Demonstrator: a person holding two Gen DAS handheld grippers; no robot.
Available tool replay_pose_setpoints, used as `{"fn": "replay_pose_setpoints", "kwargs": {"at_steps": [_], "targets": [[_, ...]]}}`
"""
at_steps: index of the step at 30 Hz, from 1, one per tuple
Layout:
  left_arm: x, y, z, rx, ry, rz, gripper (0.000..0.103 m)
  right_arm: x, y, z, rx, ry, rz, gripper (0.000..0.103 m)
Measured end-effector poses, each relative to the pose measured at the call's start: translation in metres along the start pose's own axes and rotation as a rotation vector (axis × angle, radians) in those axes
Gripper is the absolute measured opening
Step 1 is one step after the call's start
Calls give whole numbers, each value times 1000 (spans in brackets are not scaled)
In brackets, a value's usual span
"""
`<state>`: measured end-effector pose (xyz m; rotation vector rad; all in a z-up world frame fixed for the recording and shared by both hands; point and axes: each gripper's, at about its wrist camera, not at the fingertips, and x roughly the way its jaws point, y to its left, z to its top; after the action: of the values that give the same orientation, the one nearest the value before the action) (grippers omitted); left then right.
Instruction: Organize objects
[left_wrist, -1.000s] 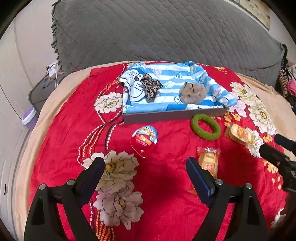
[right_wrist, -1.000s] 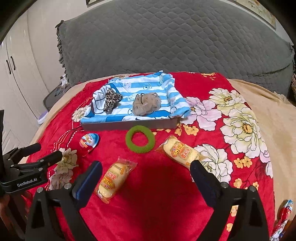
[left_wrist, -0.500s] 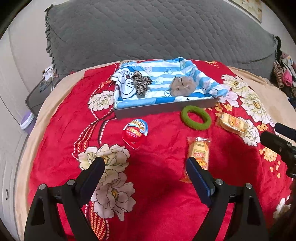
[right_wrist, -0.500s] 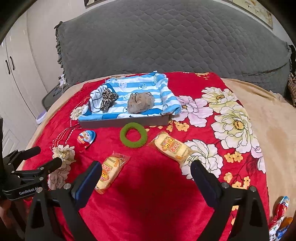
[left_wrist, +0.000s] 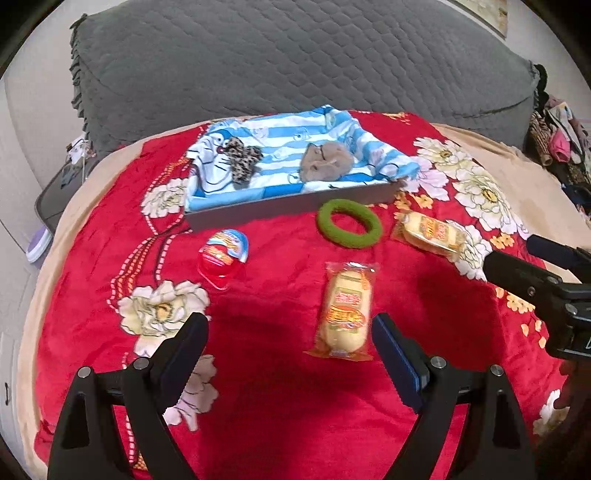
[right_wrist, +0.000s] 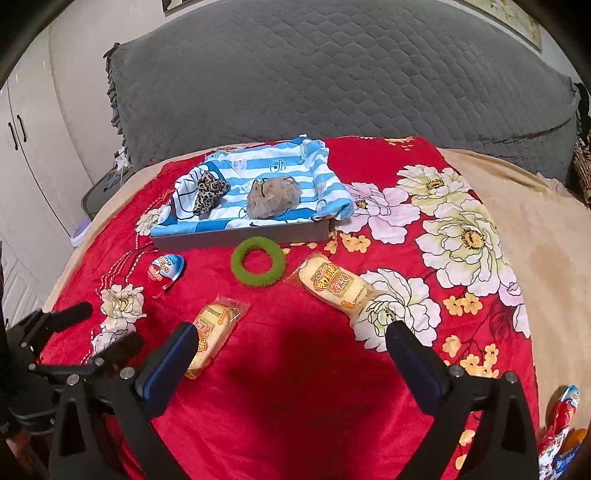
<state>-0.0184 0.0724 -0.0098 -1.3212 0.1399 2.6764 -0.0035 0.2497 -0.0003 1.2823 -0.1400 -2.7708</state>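
Note:
A grey tray (left_wrist: 295, 208) (right_wrist: 240, 236) lined with a blue-striped cloth holds a leopard scrunchie (left_wrist: 242, 158) (right_wrist: 208, 190) and a beige scrunchie (left_wrist: 325, 162) (right_wrist: 273, 195). In front of it on the red blanket lie a green ring (left_wrist: 349, 228) (right_wrist: 258, 266), a red-and-blue egg toy (left_wrist: 221, 254) (right_wrist: 164, 271) and two wrapped cakes (left_wrist: 345, 312) (right_wrist: 210, 334), (left_wrist: 430, 233) (right_wrist: 334, 286). My left gripper (left_wrist: 290, 356) is open and empty, just short of the nearer cake. My right gripper (right_wrist: 291, 354) is open and empty, between the two cakes.
A grey quilted headboard (right_wrist: 332, 81) rises behind the tray. The beige sheet (right_wrist: 535, 221) runs along the bed's right side. Snack packets (right_wrist: 565, 417) lie at the right front edge. A cupboard (right_wrist: 22, 155) and a low side table (left_wrist: 55, 195) stand left of the bed.
Both grippers have shifted over the blanket, the left swinging right so the nearer cake now lies just ahead of its right finger. Both stay open. No object has moved.

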Motion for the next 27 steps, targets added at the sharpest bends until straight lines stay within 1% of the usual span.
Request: {"fn": "replay_pose_setpoints", "kwargs": {"at_steps": [14,21,27], "targets": [[18,-25,-1,29,12,-34,90,14,-10,0,4,27,5,102],[31,-26,0,14,29,-39,90,24,-11,6,-32,34,-10,102],[42,-26,3,5,37,-40,90,36,-16,11,-40,46,-12,102]]}}
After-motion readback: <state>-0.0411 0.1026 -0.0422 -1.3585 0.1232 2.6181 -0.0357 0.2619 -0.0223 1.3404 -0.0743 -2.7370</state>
